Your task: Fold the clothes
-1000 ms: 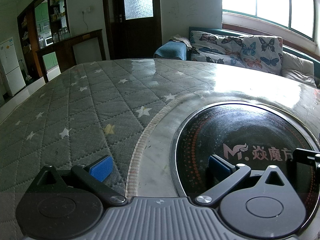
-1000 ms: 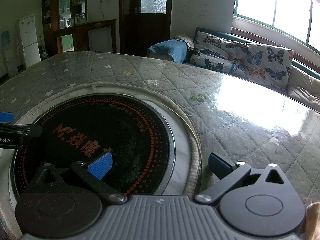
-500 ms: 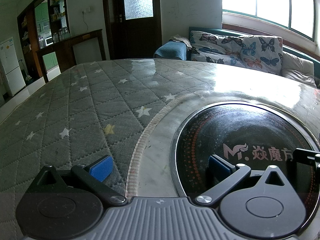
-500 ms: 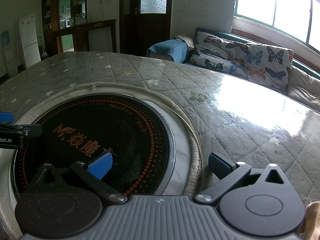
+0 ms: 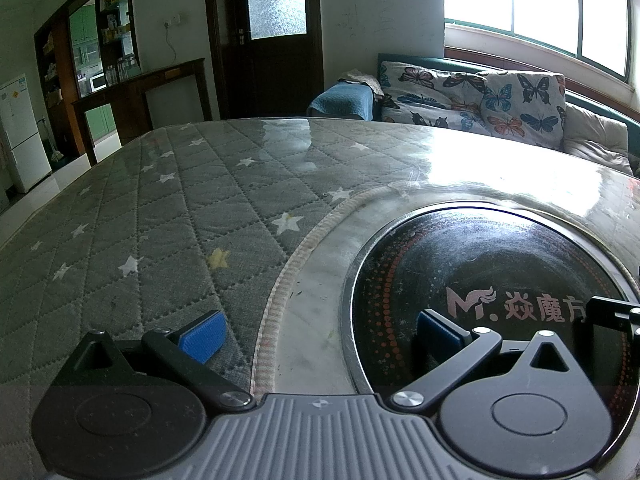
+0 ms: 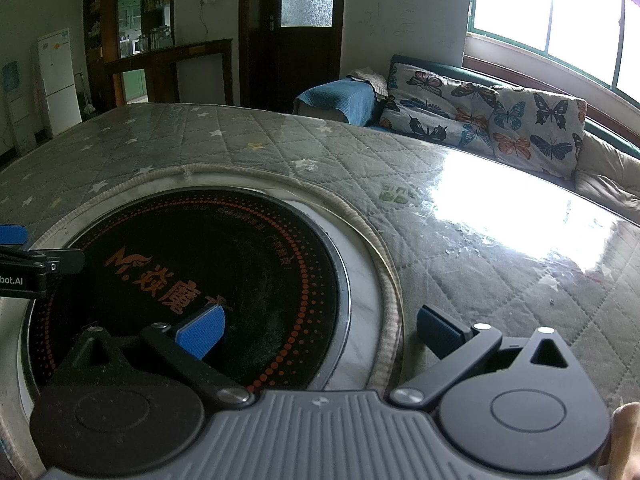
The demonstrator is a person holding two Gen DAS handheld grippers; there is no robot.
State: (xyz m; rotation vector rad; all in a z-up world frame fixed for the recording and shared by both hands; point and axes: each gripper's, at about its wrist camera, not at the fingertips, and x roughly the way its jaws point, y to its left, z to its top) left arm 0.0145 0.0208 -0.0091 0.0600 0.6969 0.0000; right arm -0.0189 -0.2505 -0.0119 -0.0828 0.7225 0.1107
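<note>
No garment shows in either view. My left gripper [image 5: 318, 338] is open, low over the table, its blue pads [image 5: 202, 337] spread with nothing between them. One pad hangs over the grey star-quilted table cover [image 5: 160, 232], the other over the black round cooktop [image 5: 500, 264]. My right gripper [image 6: 318, 330] is open too and holds nothing; it straddles the cooktop [image 6: 224, 264] rim and the quilted cover [image 6: 500, 280]. The right gripper's finger tip [image 5: 612, 314] shows at the left wrist view's right edge, and the left gripper's finger [image 6: 36, 260] at the right wrist view's left edge.
A braided trim [image 5: 304, 248] rings the cooktop cutout. Behind the table stand a sofa with butterfly cushions [image 5: 472, 96], a blue towel [image 5: 344, 98], a dark door [image 5: 272, 32], shelves [image 5: 100, 48] and a white fridge [image 5: 18, 132]. Bright windows [image 6: 560, 16] glare off the right side.
</note>
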